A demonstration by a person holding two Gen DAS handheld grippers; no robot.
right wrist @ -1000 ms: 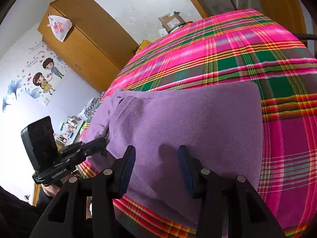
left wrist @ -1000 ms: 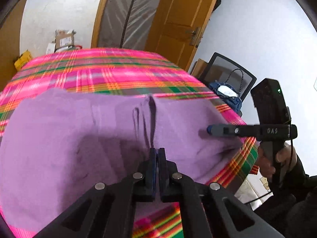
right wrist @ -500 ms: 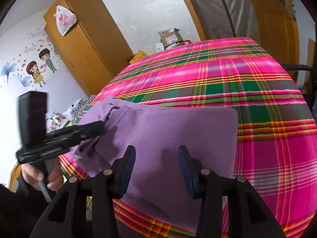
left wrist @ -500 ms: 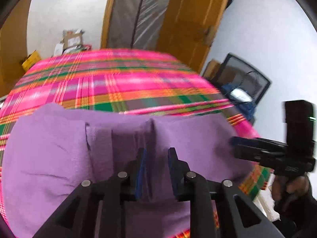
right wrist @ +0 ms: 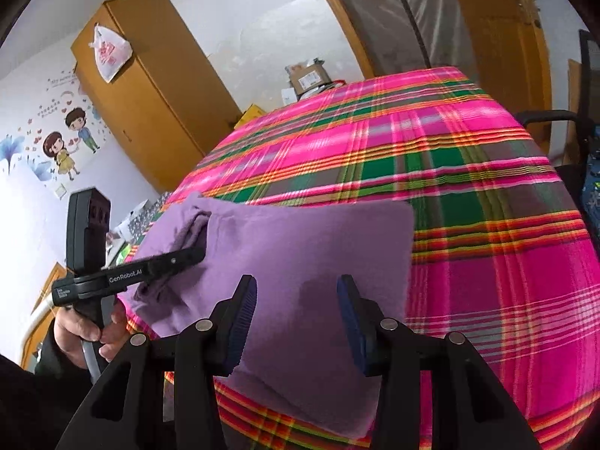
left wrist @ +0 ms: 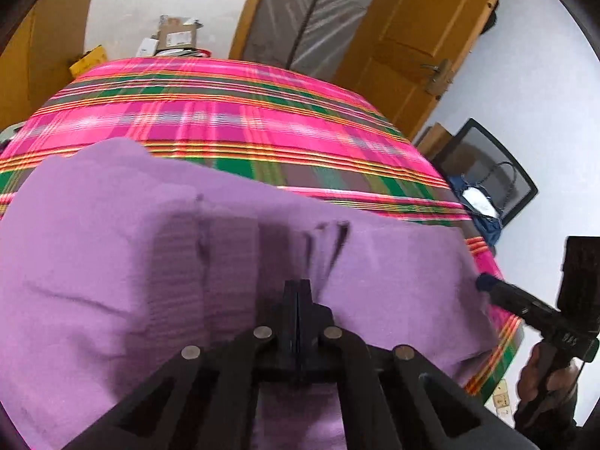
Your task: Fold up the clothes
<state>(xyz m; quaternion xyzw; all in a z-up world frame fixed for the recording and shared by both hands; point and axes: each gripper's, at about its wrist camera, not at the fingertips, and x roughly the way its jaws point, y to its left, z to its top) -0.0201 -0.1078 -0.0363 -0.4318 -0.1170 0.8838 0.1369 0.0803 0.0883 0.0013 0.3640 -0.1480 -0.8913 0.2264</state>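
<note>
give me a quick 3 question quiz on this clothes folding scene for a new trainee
1. True or false: the right tongs are clamped on the purple garment.
2. Which tongs have their jaws together? A. the left tongs B. the right tongs C. both
3. Fill in: the garment lies on a pink and green ______ cloth.

Key
1. False. Their jaws stand wide apart above the garment, with nothing pressed between them.
2. A. The left jaws are together, at a ridge of bunched purple fabric; whether they pinch it cannot be told.
3. Checked.

Purple garment [right wrist: 300, 247], folded flat on the plaid-covered table [right wrist: 468, 172]
</note>
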